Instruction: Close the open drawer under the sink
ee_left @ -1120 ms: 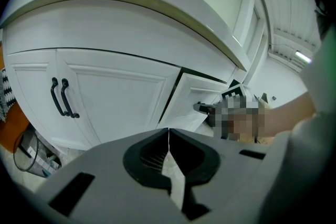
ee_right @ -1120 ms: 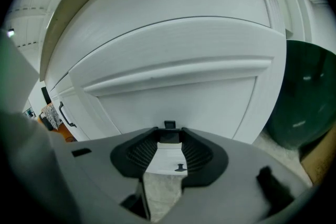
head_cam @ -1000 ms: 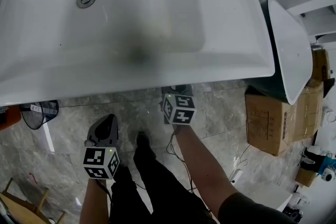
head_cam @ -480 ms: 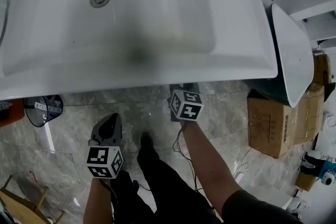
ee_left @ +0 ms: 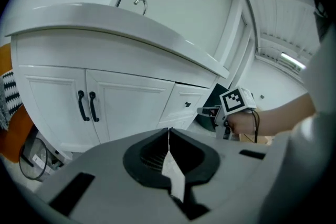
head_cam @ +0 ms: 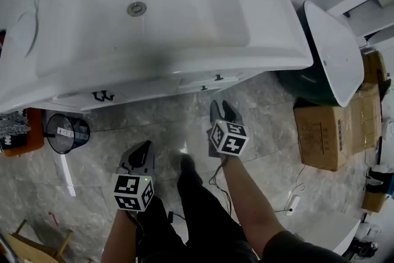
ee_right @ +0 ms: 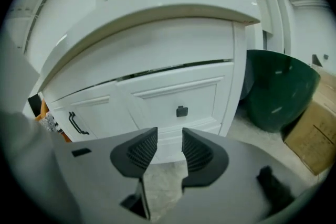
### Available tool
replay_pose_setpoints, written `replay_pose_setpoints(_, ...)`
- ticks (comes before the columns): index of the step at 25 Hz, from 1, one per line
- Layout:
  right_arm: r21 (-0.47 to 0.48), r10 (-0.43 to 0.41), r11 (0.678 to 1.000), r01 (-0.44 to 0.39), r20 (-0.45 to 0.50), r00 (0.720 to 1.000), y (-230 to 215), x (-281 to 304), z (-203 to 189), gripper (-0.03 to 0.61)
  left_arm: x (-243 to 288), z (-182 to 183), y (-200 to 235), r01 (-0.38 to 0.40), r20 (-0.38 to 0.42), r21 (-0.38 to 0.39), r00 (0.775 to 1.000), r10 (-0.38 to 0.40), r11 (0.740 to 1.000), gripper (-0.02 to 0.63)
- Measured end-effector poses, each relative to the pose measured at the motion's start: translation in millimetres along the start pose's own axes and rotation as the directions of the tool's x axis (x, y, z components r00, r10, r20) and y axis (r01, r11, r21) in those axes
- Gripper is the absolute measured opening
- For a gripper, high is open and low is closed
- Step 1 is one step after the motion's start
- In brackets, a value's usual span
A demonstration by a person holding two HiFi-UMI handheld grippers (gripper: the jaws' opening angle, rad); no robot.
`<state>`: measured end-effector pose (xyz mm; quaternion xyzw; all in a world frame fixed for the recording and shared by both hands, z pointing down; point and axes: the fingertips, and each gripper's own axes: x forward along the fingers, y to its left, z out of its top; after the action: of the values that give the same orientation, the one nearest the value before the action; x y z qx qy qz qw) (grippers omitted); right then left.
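The white sink point(head_cam: 184, 40) tops a white cabinet. Its drawer front point(ee_right: 178, 97) with a small black knob point(ee_right: 181, 110) sits about level with the double doors point(ee_left: 89, 107) beside it, with a thin dark gap along its top edge. In the head view the knob point(head_cam: 217, 77) shows just under the sink rim. My right gripper point(head_cam: 223, 106) is a short way in front of the drawer, open, with nothing between its fingers point(ee_right: 195, 150). My left gripper point(head_cam: 143, 146) hangs lower left, away from the cabinet, jaws shut together and empty point(ee_left: 169, 131).
A dark green tub point(ee_right: 278, 89) with a white rim point(head_cam: 332, 52) stands right of the cabinet, with a cardboard box point(head_cam: 326, 132) beside it. A black wire bin point(head_cam: 66, 132) and an orange thing point(head_cam: 21, 135) sit at the left. The person's dark trouser leg point(head_cam: 191, 200) is between the grippers on the marble floor point(head_cam: 166, 126).
Both grippers have drawn back from the cabinet toward the person. The right gripper has come out from under the sink rim, and the cabinet front now shows in the head view.
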<state>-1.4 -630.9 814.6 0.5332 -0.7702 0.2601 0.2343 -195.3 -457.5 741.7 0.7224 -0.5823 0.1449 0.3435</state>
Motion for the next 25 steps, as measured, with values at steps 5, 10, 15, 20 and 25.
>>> replay_pose_setpoints(5,0.029,-0.052,0.998,0.051,0.023,0.998,26,-82,-16,0.150,-60,5,-3,0.072,0.002,0.049,0.997,-0.072,0.996,0.015)
replay_pose_setpoints(10,0.030,-0.065,0.998,0.062,0.085,0.994,71,-177,-17,0.150,-119,17,-10,0.161,0.029,0.119,0.986,-0.166,0.980,0.015)
replay_pose_setpoints(15,0.103,-0.064,0.993,0.051,0.128,0.990,96,-278,-34,0.150,-173,9,-31,0.234,-0.003,0.181,0.971,-0.238,0.955,0.015)
replay_pose_setpoints(20,0.155,-0.156,0.979,0.132,0.156,0.975,90,-331,-41,0.150,-205,20,-50,0.263,0.027,0.195,0.962,-0.273,0.945,0.015)
replay_pose_setpoints(25,0.146,-0.163,0.980,0.135,0.202,0.966,97,-366,-30,0.140,-233,23,-77,0.284,0.047,0.205,0.953,-0.299,0.937,0.015)
